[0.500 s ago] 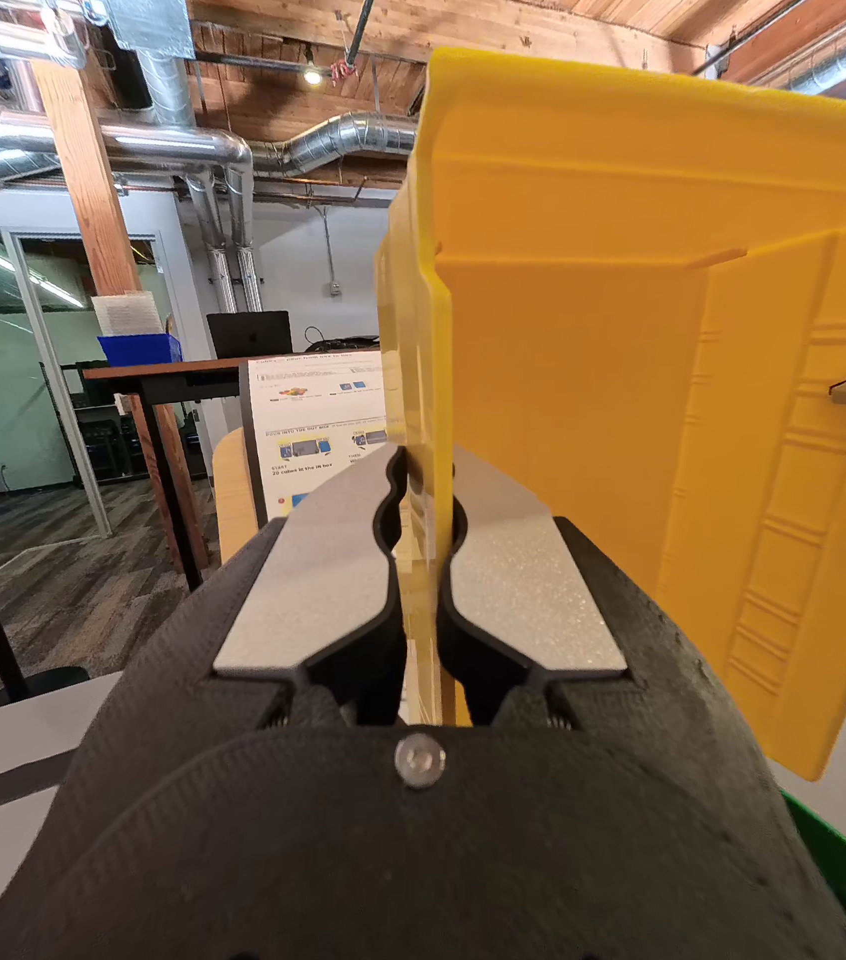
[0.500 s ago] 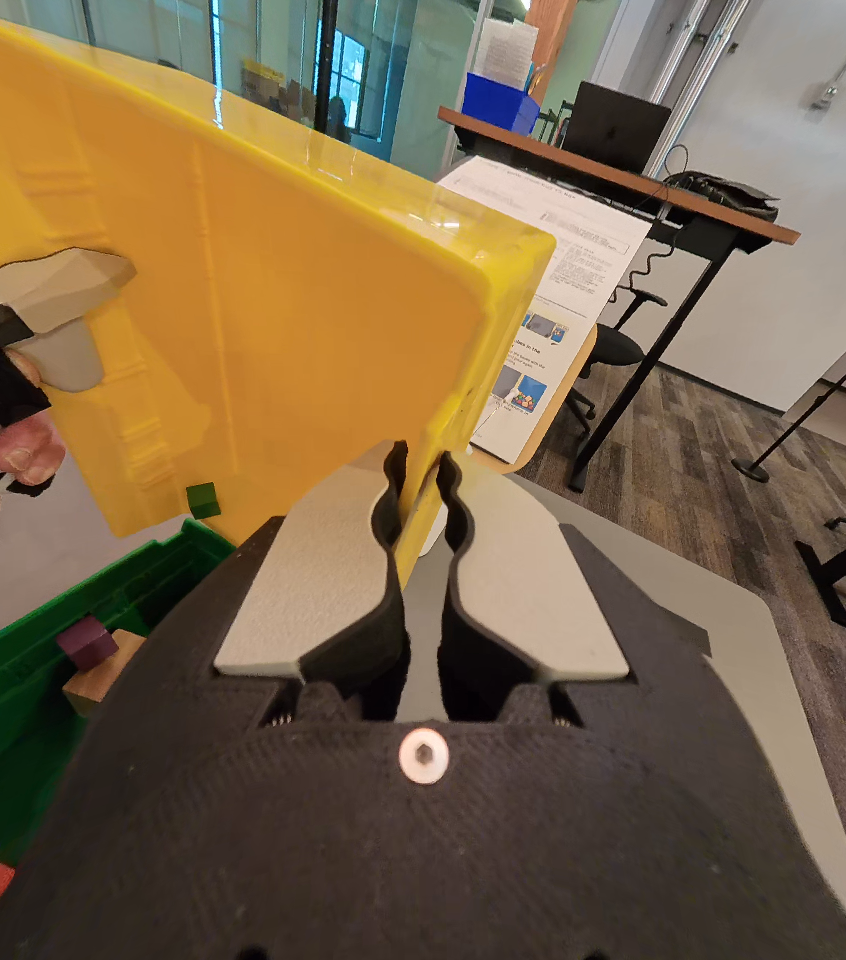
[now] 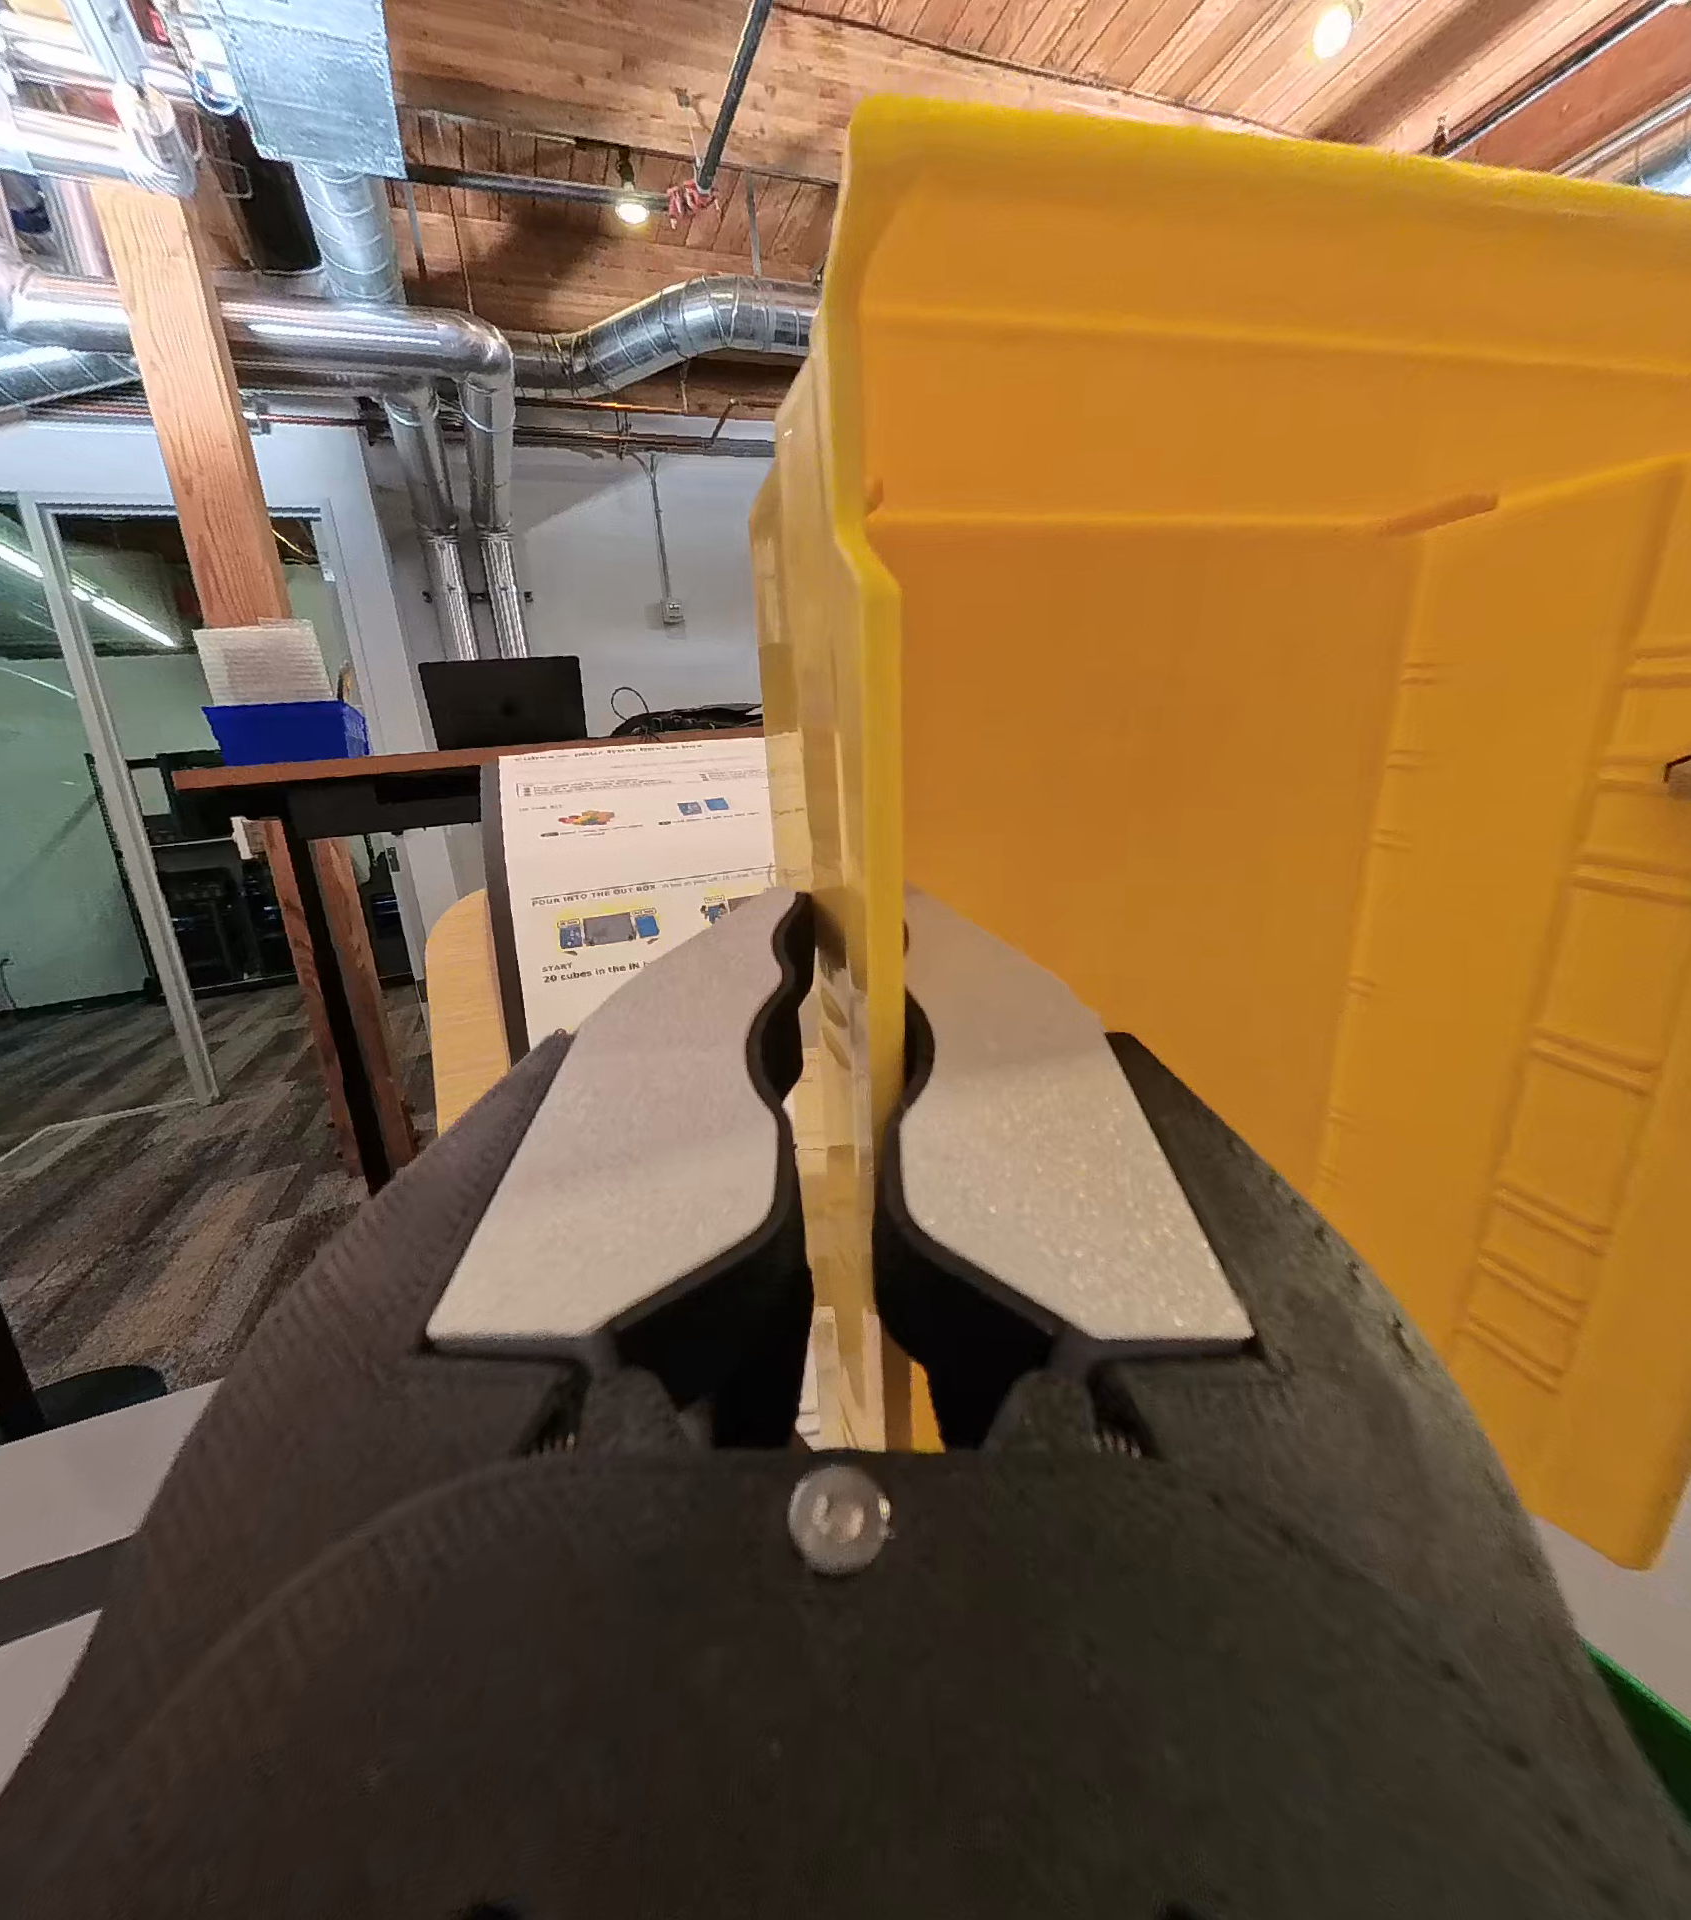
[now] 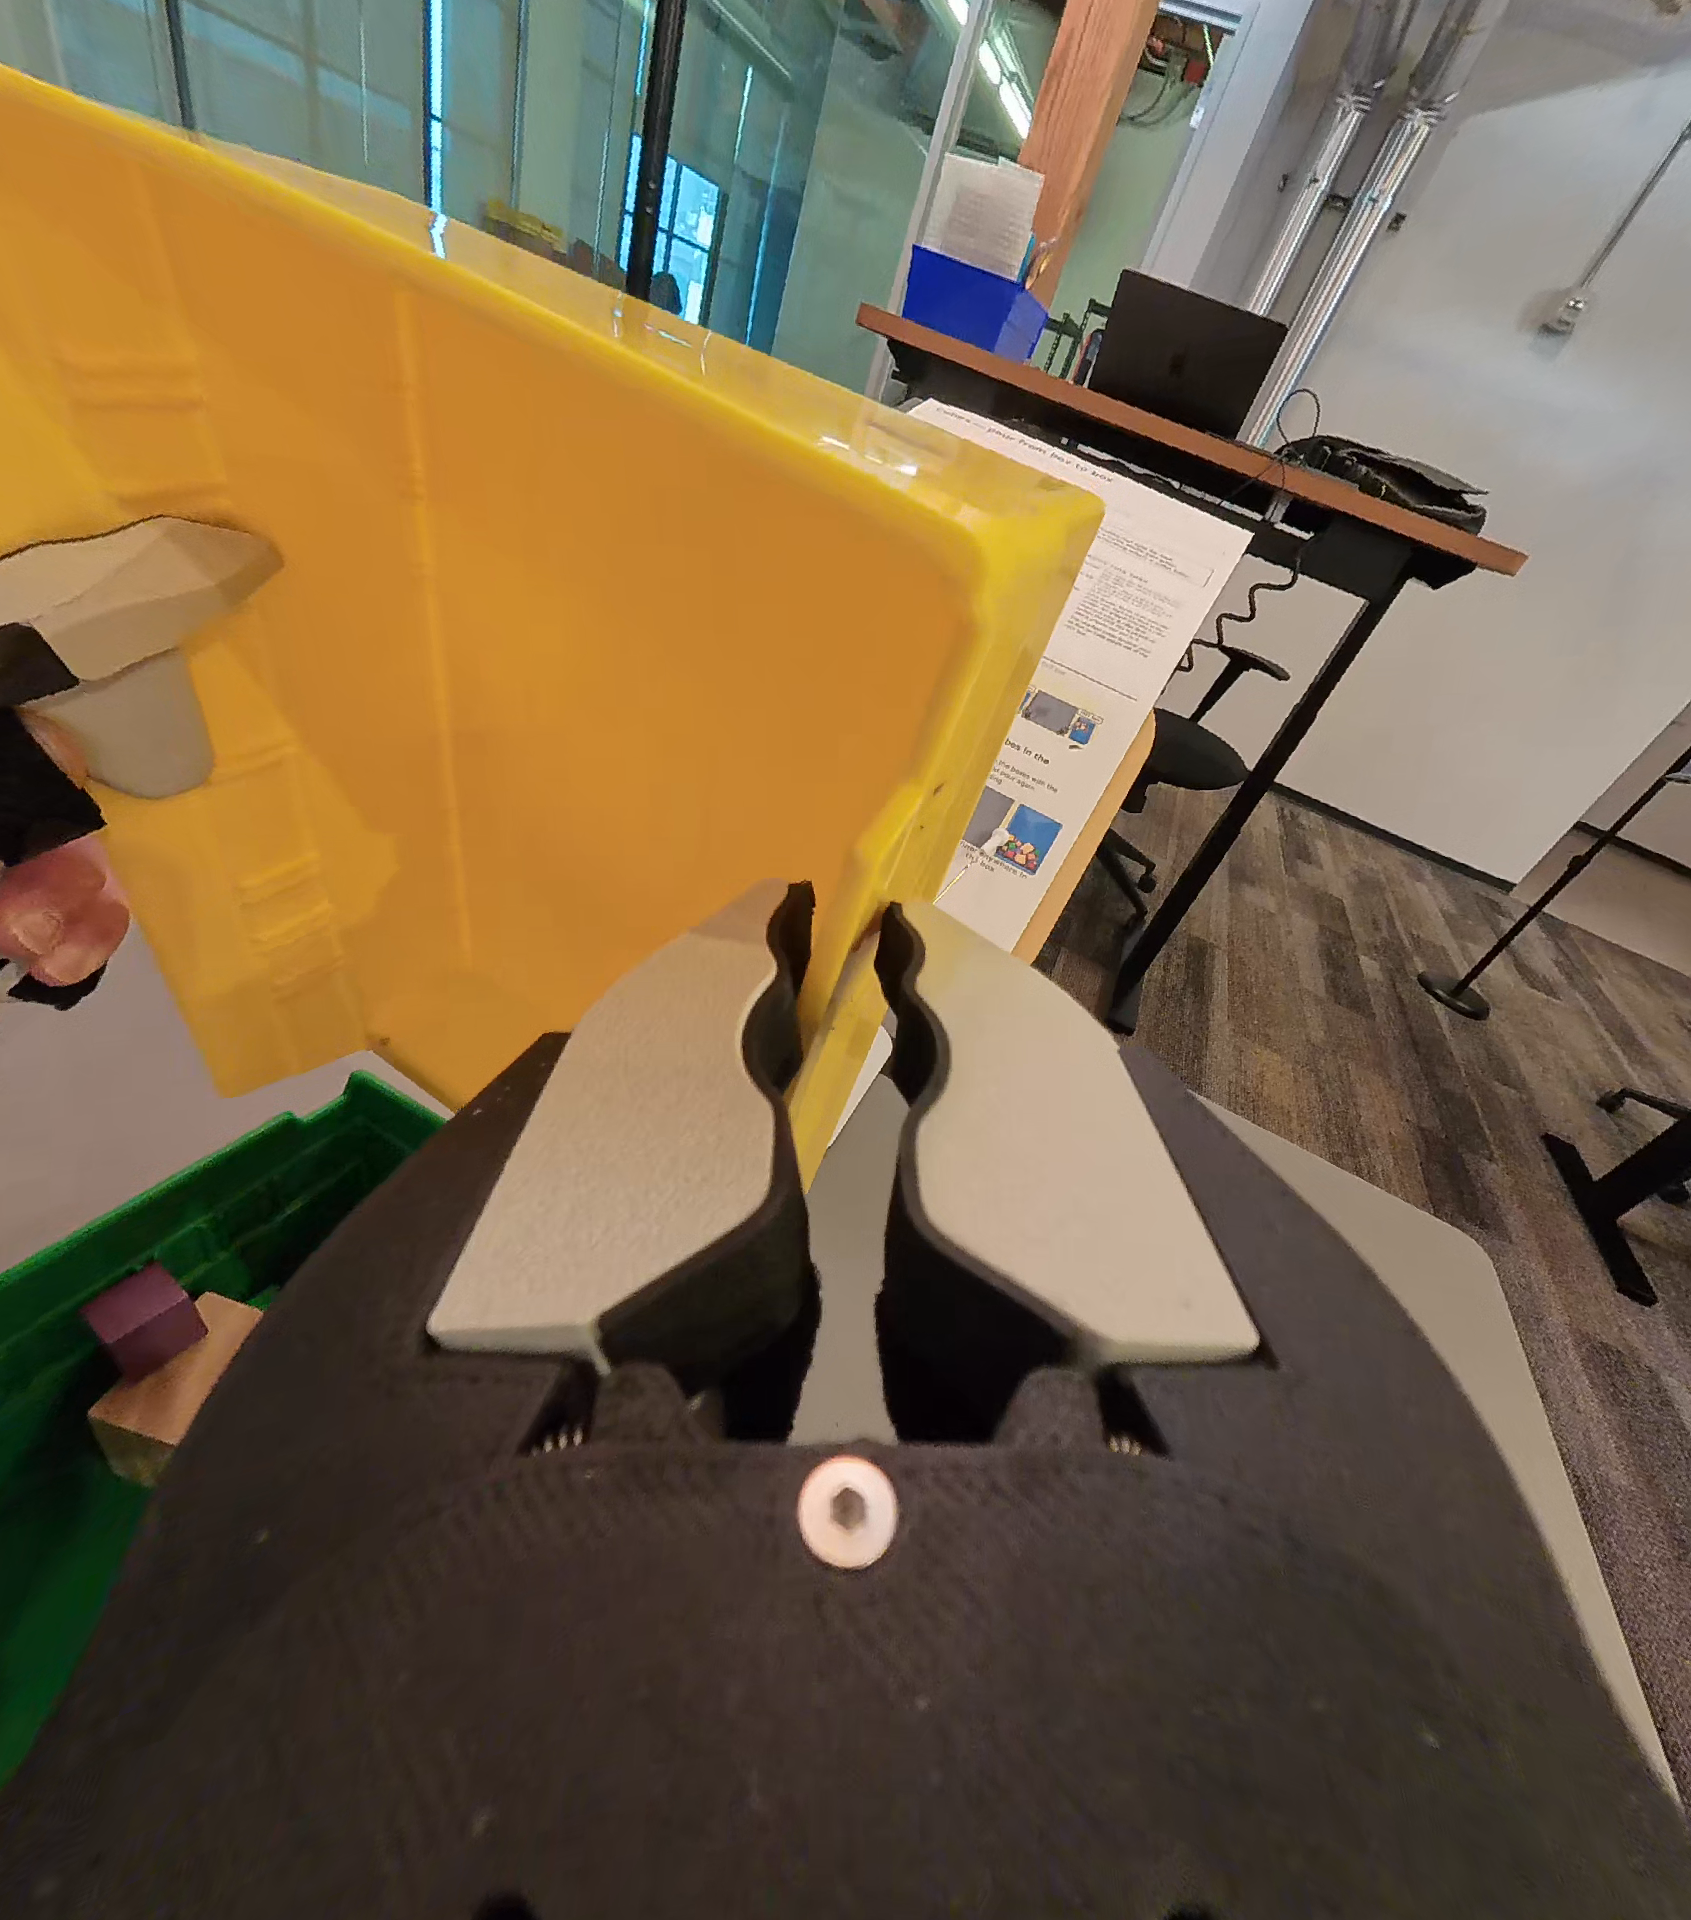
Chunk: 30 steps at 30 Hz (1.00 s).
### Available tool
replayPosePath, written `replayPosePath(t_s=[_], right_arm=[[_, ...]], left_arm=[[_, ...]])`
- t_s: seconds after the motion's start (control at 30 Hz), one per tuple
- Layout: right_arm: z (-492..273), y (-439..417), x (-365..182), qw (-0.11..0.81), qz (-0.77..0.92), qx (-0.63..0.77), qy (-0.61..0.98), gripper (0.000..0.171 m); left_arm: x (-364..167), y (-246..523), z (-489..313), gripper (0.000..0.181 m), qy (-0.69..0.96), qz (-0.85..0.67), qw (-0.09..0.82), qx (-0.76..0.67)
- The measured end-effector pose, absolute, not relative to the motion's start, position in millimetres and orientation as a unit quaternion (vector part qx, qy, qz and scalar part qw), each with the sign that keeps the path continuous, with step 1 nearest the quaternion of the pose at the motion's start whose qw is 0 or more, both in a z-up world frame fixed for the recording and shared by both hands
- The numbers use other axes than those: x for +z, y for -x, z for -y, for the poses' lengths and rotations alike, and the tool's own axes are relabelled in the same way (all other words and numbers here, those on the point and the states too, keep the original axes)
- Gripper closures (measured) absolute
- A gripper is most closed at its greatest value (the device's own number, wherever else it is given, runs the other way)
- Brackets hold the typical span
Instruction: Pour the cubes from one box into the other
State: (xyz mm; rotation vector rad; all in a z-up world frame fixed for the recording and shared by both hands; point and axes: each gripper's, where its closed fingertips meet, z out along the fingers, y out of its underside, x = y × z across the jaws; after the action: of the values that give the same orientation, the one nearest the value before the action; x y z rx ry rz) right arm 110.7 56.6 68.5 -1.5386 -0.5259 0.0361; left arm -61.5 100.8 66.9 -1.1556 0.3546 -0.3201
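Both tools, left tool (image 3: pixel 846 1029) and right tool (image 4: pixel 836 987), clamped on opposite rims of upended yellow box (image 4: pixel 529 644); below, green box (image 4: pixel 20 1403) holding cubes (image 4: pixel 145 1325). Pouring seemingly nearly finished.

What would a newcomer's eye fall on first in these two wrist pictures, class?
The big yellow box, tipped up on its side, fills the upper left of the right wrist view, with the right claw pinching its rim and the left claw clamped on the opposite wall. Below it at the lower left sits the green box, with a purple cube resting on a wooden cube inside it.
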Motion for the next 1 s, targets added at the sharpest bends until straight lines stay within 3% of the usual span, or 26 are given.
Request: replayPosePath(t_s=[0.37, 0.87, 1.0], right_arm=[[-51, -94, 71, 0.678, 0.260, 0.037, 0.686, 0.160], [-34, -44, 75, 0.641, 0.322, 0.163, 0.677, 0.126], [-61, -77, 39, 0.569, 0.285, 0.157, 0.755, 0.136]], left_arm=[[74, 78, -105, 0.177, 0.564, -0.173, 0.799, -0.120], [94, 154, -116, 0.176, 0.634, -0.214, 0.738, -0.085], [81, 198, -124, 0.177, 0.677, -0.201, 0.704, -0.078]])
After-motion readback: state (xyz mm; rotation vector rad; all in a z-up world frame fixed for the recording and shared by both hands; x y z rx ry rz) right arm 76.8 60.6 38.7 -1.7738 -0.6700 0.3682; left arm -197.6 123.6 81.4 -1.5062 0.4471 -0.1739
